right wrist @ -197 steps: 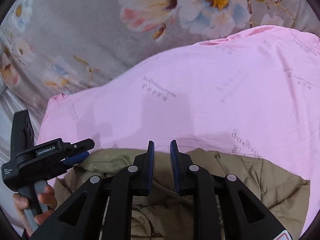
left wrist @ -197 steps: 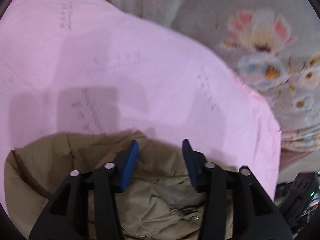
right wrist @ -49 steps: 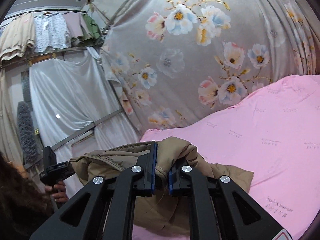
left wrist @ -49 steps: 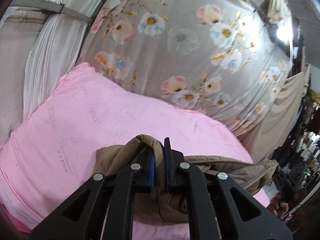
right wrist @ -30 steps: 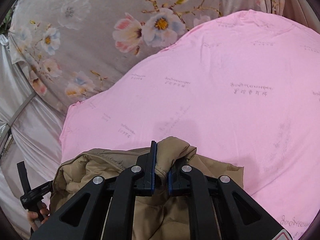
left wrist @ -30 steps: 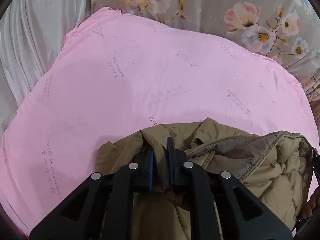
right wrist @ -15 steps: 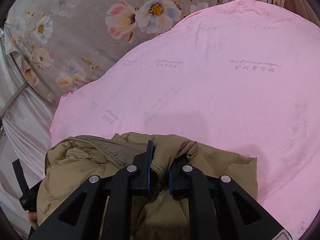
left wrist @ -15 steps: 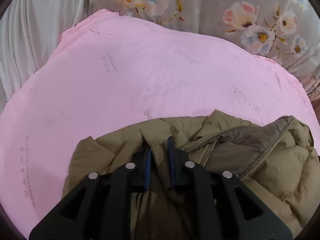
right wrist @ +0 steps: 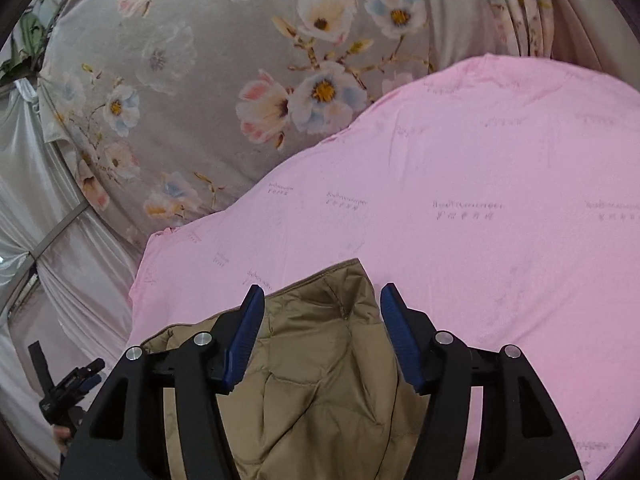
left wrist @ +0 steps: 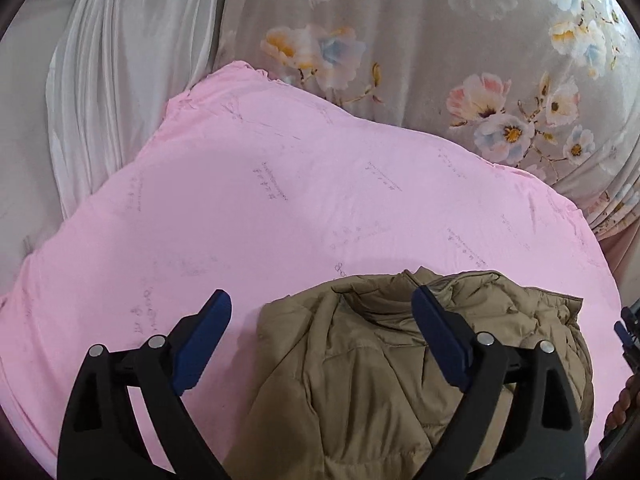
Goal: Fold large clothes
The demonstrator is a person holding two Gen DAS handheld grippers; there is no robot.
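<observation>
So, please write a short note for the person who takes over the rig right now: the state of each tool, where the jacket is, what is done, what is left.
Left tool: open, holding nothing, above the near left part of the khaki jacket.
Right tool: open, holding nothing, over the jacket's far corner.
Jacket: lying bunched on the near side of the pink sheet; neither tool grips it.
Done: jacket is laid on the sheet, both tools are free of it.
Left: it still looks rumpled, not a neat fold; probably flatten it, then fold the sides and halve it.
</observation>
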